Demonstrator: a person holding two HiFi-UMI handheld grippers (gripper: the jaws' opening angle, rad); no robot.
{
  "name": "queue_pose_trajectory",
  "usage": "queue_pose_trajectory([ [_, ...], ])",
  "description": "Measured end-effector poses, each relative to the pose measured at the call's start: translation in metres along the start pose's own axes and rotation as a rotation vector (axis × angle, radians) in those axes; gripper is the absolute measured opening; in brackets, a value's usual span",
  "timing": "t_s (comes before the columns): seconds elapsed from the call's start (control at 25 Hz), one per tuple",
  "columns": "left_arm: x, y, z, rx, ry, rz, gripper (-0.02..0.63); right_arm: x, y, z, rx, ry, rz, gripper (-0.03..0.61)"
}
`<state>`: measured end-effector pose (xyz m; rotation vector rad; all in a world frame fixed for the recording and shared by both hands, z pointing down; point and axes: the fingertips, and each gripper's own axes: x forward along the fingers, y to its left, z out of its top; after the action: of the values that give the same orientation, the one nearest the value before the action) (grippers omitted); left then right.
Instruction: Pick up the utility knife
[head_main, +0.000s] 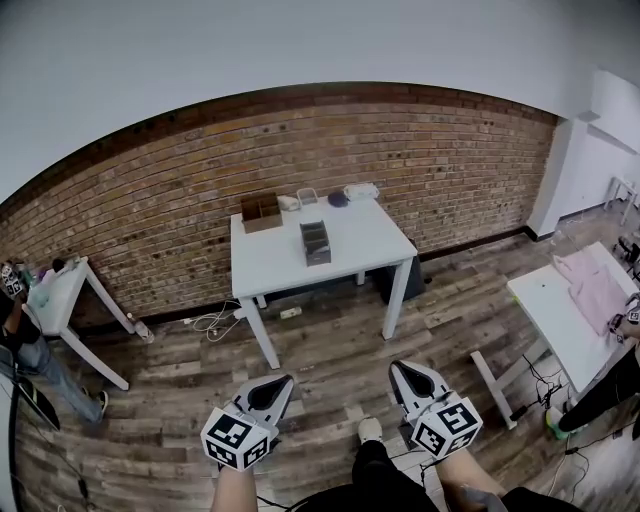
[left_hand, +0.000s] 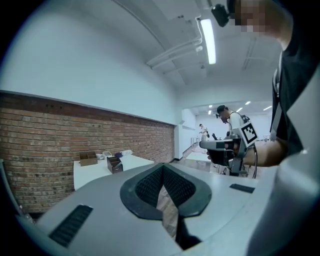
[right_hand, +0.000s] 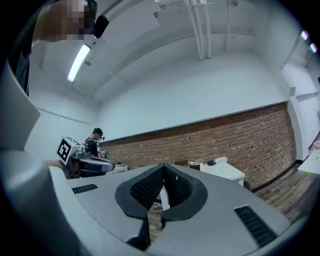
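No utility knife can be made out in any view. A white table (head_main: 345, 250) stands by the brick wall, well ahead of me across the wood floor. On it are a cardboard box (head_main: 261, 211), a grey organizer (head_main: 315, 243), a clear container (head_main: 307, 197) and small items at the back edge. My left gripper (head_main: 282, 381) and right gripper (head_main: 398, 367) are held low in front of me, far from the table. Both are shut with nothing between the jaws. The table (left_hand: 95, 169) also shows in the left gripper view, and the table (right_hand: 227, 171) in the right gripper view.
A small white table (head_main: 62, 290) with a person (head_main: 25, 355) beside it stands at the left. Another white table (head_main: 560, 320) carrying a pink cloth (head_main: 596, 285) is at the right. Cables (head_main: 215, 322) lie on the floor near the middle table. My shoe (head_main: 370, 429) shows below.
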<state>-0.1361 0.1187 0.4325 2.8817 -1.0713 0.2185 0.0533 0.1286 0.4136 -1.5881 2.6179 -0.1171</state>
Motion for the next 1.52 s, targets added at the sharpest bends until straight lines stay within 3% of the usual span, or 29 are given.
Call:
queue_pose_trajectory([
  [0.56,0.116,0.077,0.014,0.009,0.041,-0.001,-0.006,0.125,-0.092,0.009,-0.004,-0.005,0.051,0.0],
  [1.0,0.239,0.138,0.049,0.007,0.062,0.044,-0.006,0.217,-0.191,0.011,-0.005,0.042,0.168,0.0],
  [1.28,0.272,0.155,0.042,-0.004,0.101,0.075,-0.006,0.262,-0.231,0.008,-0.012,0.063,0.204,0.0],
  [1.52,0.284,0.187,0.037,-0.031,0.101,0.081,-0.006,0.293,-0.233,0.001,-0.009,0.076,0.246,0.0],
])
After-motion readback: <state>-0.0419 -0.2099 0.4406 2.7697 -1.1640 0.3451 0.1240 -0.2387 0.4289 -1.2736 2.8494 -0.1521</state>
